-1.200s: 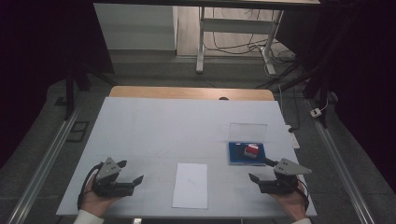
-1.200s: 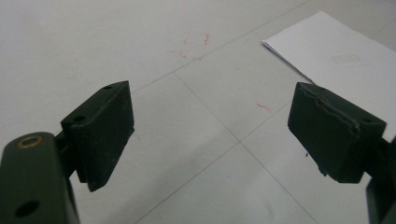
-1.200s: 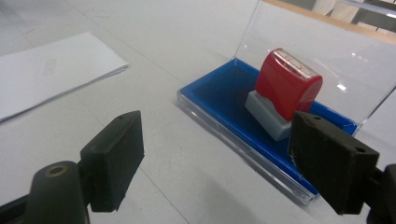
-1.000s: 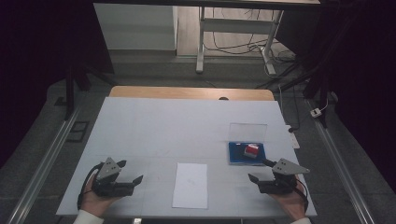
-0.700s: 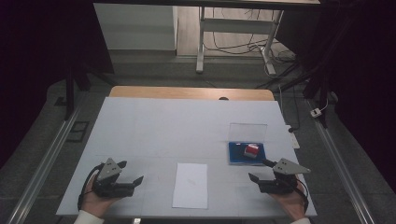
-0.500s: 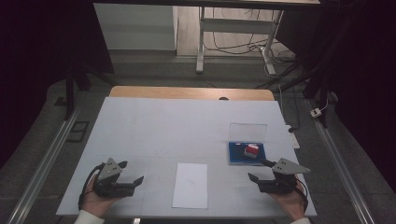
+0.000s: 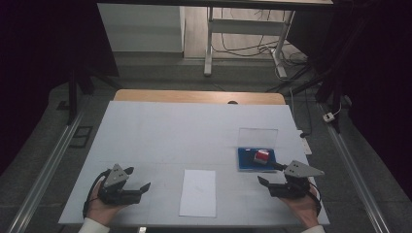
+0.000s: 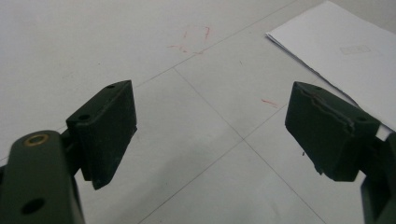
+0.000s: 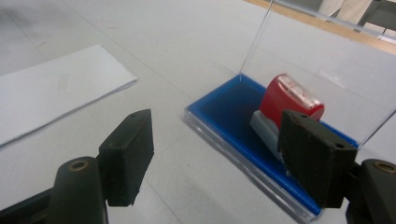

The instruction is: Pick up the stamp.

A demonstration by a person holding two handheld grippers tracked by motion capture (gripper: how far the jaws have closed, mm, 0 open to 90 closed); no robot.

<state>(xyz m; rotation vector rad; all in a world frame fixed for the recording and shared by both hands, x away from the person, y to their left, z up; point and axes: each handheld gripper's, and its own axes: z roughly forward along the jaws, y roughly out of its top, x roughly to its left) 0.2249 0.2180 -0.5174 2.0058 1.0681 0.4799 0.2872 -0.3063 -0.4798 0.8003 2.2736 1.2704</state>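
Resting low at the near right edge of the tabletop (image 7: 160, 131), the right gripper (image 7: 270, 178) lies roughly level in the person's right hand (image 7: 302, 204), its jaws pointing left and slightly away toward the blue tray. The jaws stand spread with nothing between them, and they have just been closing a little. In the right gripper view the red stamp (image 9: 288, 103) with its grey base sits just beyond the right jaw, lying tilted in the blue tray (image 9: 224, 105), whose clear lid (image 9: 327, 56) stands upright behind it. The tray rests on the right half of the tabletop, just beyond the gripper and apart from it.

The left gripper (image 7: 138, 180) lies level in the left hand (image 7: 99, 209) at the near left edge, jaws pointing right, spread wide over bare tabletop. A white sheet of paper (image 7: 198, 192) lies flat between the two grippers, near the front edge, touching neither.
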